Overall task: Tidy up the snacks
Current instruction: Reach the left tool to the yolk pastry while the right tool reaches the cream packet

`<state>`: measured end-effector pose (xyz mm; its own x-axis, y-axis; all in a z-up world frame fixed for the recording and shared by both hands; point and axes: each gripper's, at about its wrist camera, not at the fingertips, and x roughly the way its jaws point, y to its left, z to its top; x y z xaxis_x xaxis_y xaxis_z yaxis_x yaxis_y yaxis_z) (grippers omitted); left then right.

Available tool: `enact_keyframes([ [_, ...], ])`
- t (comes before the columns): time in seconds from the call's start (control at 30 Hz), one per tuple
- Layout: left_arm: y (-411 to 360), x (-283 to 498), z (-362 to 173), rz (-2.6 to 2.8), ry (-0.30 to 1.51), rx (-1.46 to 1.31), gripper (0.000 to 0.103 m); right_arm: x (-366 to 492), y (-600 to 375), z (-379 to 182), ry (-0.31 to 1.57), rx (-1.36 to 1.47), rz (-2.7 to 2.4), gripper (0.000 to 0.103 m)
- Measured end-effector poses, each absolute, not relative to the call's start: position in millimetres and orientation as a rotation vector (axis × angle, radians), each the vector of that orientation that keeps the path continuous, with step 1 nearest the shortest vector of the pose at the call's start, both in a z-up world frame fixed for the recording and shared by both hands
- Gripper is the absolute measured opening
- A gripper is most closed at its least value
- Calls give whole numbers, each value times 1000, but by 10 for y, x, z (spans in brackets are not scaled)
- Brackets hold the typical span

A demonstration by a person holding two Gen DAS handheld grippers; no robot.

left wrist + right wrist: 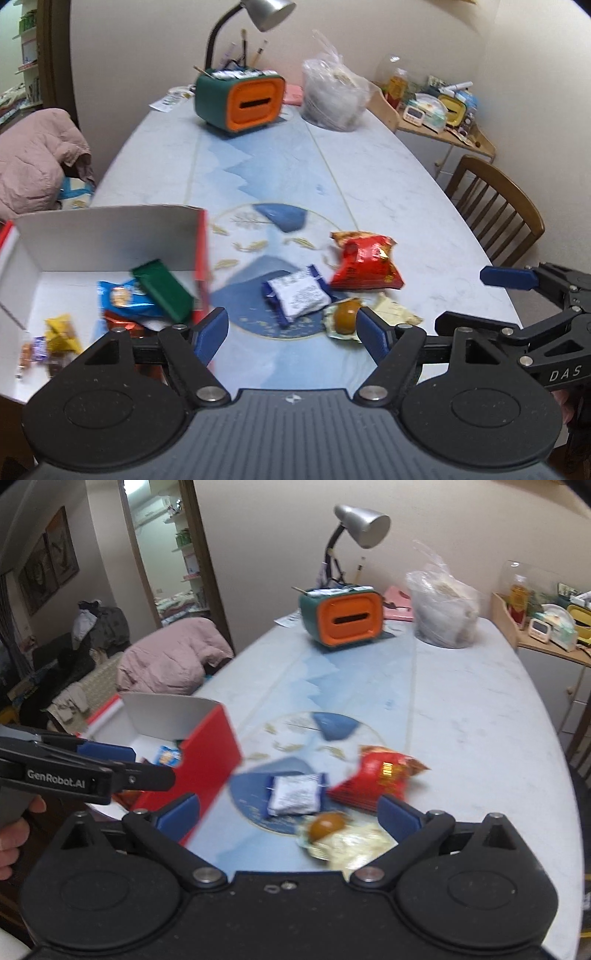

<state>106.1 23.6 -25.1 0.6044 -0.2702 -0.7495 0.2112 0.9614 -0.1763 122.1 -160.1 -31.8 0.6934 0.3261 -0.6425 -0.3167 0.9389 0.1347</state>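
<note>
A red box with a white inside point(110, 236) point(207, 760) stands at the table's front left and holds several snacks, among them a green packet point(162, 291) and a blue packet point(125, 297). On the table lie a red chip bag point(364, 264) point(376, 779), a white and blue packet point(297, 293) point(293, 794) and a clear-wrapped brown snack point(347, 314) point(327, 825). My left gripper point(291, 332) is open and empty, hovering between the box and the loose snacks. My right gripper point(288, 816) is open and empty, above the brown snack.
A green and orange box point(240, 99) under a desk lamp point(266, 13) and a clear plastic bag point(332, 96) stand at the table's far end. A wooden chair point(495, 206) is at the right, a pink jacket point(37, 155) at the left.
</note>
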Motion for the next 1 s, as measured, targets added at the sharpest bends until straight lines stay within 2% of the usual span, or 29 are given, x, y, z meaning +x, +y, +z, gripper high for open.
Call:
enact_keyframes([
  [0.43, -399, 1383, -694, -214, 998, -51, 76, 1396, -2135, -856, 838, -128, 435, 101],
  [0.8, -478, 1517, -892, -107, 1056, -56, 76, 1739, -1934, -1287, 913, -233, 553, 101],
  [0.9, -485, 1558, -938, -96, 1071, -57, 76, 1809, -1855, -1422, 929, -280, 572, 96],
  [1.0, -501, 1598, -983, -90, 1084, -58, 76, 1848, -1809, -1503, 946, -306, 592, 87],
])
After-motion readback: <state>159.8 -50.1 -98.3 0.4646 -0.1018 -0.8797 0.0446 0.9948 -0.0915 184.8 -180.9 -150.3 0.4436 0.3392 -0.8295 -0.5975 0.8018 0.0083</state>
